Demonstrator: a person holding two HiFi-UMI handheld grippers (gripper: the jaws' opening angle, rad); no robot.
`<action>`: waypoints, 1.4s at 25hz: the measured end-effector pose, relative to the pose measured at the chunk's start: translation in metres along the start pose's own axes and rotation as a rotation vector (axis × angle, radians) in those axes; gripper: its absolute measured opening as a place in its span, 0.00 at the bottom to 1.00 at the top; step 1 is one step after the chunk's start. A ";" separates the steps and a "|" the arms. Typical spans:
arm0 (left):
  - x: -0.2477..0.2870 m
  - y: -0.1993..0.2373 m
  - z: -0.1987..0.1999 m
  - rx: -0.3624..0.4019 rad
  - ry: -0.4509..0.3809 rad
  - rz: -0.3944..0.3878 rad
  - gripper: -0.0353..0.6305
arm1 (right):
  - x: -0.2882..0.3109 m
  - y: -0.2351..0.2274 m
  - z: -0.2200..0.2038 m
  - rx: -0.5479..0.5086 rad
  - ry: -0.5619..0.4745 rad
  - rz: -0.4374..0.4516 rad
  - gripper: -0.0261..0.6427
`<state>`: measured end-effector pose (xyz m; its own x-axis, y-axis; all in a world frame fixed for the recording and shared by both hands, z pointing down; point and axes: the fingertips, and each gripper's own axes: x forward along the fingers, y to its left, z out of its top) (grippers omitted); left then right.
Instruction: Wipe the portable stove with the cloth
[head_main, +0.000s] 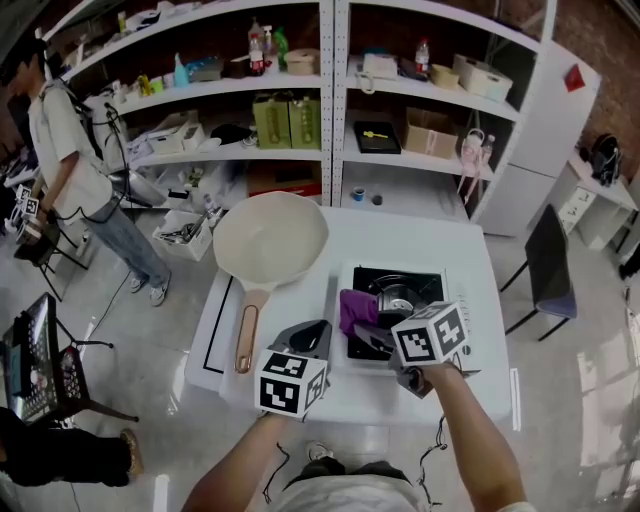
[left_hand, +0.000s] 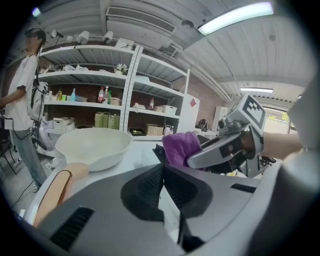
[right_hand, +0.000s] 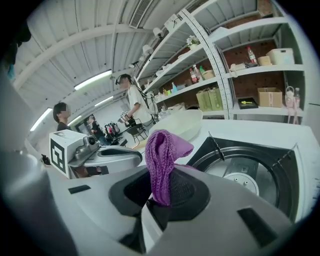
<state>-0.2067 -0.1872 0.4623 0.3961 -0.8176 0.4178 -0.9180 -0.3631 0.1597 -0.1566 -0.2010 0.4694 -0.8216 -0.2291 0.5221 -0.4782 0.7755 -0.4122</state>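
The portable stove (head_main: 420, 282) lies on the white table (head_main: 470, 385), black-topped with a round burner (right_hand: 242, 181). A purple cloth (head_main: 355, 308) hangs over the stove's left edge, pinched between the jaws of my right gripper (head_main: 362, 330); in the right gripper view the purple cloth (right_hand: 161, 162) stands up from the shut jaws. My left gripper (head_main: 318, 333) hovers just left of the stove, jaws shut with nothing between them. In the left gripper view the cloth (left_hand: 180, 147) and my right gripper (left_hand: 180, 160) sit right ahead.
A large white pan (head_main: 270, 238) with a tan handle (head_main: 244, 340) rests on the table's left part. Shelves (head_main: 330, 110) full of boxes and bottles stand behind. A person (head_main: 75, 185) stands at the left; a dark chair (head_main: 548, 270) is at the right.
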 end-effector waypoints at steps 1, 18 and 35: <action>0.000 -0.001 0.000 0.001 -0.002 0.004 0.06 | -0.003 0.000 0.003 -0.003 -0.031 -0.006 0.14; -0.008 -0.037 -0.016 -0.003 0.019 0.082 0.06 | -0.073 0.024 0.011 0.103 -0.359 0.115 0.14; 0.005 -0.067 -0.024 0.022 0.053 0.043 0.06 | -0.091 -0.035 -0.037 0.010 -0.346 -0.229 0.14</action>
<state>-0.1437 -0.1563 0.4754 0.3538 -0.8081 0.4708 -0.9333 -0.3381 0.1212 -0.0530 -0.1853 0.4641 -0.7487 -0.5805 0.3202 -0.6623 0.6761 -0.3229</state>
